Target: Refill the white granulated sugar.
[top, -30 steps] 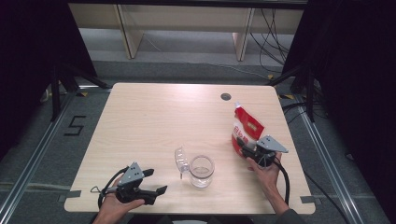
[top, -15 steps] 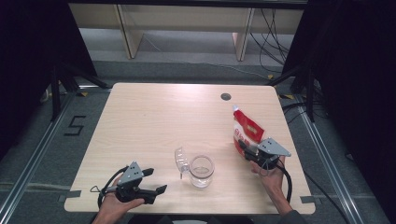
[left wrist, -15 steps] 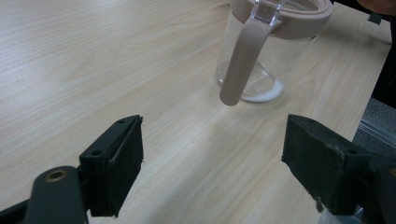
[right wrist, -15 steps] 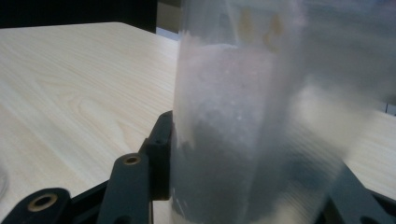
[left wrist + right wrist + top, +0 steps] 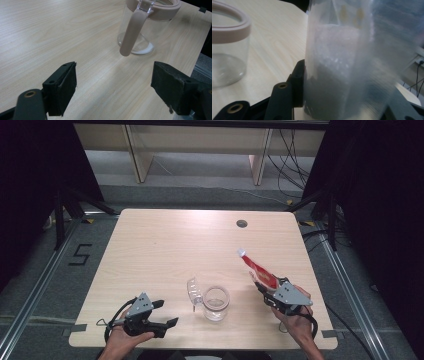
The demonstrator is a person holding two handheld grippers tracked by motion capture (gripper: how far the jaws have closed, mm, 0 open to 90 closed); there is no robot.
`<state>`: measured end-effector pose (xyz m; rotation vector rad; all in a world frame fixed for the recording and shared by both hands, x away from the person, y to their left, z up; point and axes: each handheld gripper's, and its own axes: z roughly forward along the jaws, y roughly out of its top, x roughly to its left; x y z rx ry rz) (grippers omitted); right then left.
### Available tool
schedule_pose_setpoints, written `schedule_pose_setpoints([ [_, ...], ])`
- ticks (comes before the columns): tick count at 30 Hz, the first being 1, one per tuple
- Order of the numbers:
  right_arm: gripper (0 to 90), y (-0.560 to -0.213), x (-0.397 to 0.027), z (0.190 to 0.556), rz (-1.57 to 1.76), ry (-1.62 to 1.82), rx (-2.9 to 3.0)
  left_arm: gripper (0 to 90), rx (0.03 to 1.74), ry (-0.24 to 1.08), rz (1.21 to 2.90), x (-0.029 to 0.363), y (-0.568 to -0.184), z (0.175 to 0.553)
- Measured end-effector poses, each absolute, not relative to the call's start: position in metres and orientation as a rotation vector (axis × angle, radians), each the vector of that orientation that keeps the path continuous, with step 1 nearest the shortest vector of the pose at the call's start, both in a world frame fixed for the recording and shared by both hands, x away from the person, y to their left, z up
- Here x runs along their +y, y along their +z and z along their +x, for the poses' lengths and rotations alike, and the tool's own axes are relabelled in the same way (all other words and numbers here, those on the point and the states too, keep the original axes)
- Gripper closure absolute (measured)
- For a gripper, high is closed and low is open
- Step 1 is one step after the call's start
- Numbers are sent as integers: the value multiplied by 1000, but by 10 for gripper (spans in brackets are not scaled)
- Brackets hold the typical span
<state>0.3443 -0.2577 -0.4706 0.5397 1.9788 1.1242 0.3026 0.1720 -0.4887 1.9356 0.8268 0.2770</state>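
A clear glass jar (image 5: 216, 303) with a pink rim stands near the table's front middle, and its hinged lid (image 5: 192, 289) is swung open to the left. My right gripper (image 5: 264, 287) is shut on a red pouch (image 5: 258, 270), which leans with its white spout up and to the left, right of the jar. In the right gripper view the pouch (image 5: 342, 57) is translucent with white powder inside, and the jar (image 5: 227, 50) stands at the left. My left gripper (image 5: 168, 313) rests open at the front left, its jaws wide apart, facing the jar (image 5: 142, 37) and its pink clasp (image 5: 131, 32).
The light wooden table (image 5: 165, 250) has a round cable hole (image 5: 242, 223) near its far edge. Black stands and cables sit on the floor beyond the table, and floor rails run along both sides.
My right gripper has moved toward the front edge and lifted a little, and the pouch has tipped from nearly upright to a lean toward the jar. The left gripper has stayed put.
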Motion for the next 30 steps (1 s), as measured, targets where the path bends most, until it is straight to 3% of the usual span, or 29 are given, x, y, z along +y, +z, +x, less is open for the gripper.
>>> schedule_pose_setpoints([
  [30,536,-466,-245,313,178,786,1971,199,864,270,1935,173,-490,301],
])
